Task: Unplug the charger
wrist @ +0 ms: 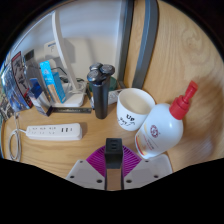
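Note:
My gripper is shut on a small black charger, which sits pinched between the magenta pads at the fingertips. The charger is held above the wooden table, clear of any socket. A white power strip lies flat on the table ahead and to the left of the fingers, its sockets facing up and nothing plugged into the ones I see. Its white cable loops off its left end.
A white mug stands just ahead to the right, beside a white pump bottle with a red top. A black electric shaver stands upright beyond the strip. Books and small items crowd the far left. A chair leg rises behind.

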Available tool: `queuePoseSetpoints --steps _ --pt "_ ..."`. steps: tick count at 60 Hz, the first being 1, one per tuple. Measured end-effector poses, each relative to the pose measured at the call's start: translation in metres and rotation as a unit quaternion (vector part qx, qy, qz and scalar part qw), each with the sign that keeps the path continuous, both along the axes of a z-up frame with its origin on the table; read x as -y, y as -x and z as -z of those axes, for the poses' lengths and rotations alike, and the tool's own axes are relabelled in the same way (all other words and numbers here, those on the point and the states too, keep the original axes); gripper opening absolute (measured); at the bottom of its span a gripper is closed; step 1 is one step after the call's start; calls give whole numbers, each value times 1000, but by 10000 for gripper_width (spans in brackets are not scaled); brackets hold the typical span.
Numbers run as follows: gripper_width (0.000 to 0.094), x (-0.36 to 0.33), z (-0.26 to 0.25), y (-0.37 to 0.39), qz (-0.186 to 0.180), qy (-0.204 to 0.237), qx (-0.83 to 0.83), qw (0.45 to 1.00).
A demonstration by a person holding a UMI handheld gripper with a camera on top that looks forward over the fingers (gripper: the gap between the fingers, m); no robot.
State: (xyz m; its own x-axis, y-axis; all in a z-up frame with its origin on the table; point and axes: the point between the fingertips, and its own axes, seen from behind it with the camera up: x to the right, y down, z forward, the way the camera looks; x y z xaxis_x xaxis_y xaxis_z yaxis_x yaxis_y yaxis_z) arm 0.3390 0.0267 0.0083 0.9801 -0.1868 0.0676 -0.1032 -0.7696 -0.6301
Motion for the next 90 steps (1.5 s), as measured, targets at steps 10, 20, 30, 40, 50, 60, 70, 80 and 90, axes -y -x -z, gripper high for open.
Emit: queuePoseSetpoints --steps 10,20,30,40,50,60,70,80,90 --pt "310 -11 6 -5 -16 6 14 1000" --pt "375 -13 11 -3 -26 7 19 999" --pt "731 -5 -15 6 -30 -18 27 999" --pt "866 4 -103 48 -22 -99 10 995" --pt "861 31 -200 127 -47 -192 -9 980" --pt "870 80 -246 206 -71 -228 -4 971" --pt "866 126 -245 283 -102 -222 -21 969" --pt "863 162 -232 333 -126 -207 -41 969" --pt "864 182 -219 356 -141 -197 -43 969"
